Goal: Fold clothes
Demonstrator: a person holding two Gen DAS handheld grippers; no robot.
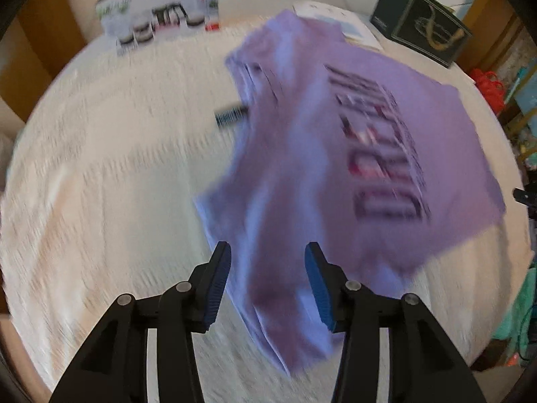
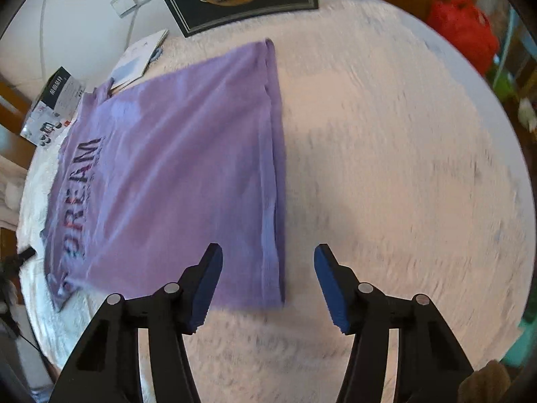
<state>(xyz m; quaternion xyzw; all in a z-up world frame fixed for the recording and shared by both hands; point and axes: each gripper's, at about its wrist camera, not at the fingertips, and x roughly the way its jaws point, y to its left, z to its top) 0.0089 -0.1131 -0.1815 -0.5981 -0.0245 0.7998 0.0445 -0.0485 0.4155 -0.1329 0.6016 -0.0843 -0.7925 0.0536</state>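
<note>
The purple T-shirt (image 2: pixel 174 168) lies partly folded on the white bed cover (image 2: pixel 386 168), soft, light and limp, best pinched at a hem corner, while the left tongs (image 1: pixel 267 282) and right tongs (image 2: pixel 268 285) both gape, gripping nothing.

Soft, even daylight fills both views, bright and slightly warm, with no glare. Motion blur smears the purple shirt (image 1: pixel 335 154) and the white bed cover (image 1: pixel 110 168) in the left wrist view. The right wrist view is sharper. Fisheye bending curves the edges, and dark vignetting rings the corners.
</note>
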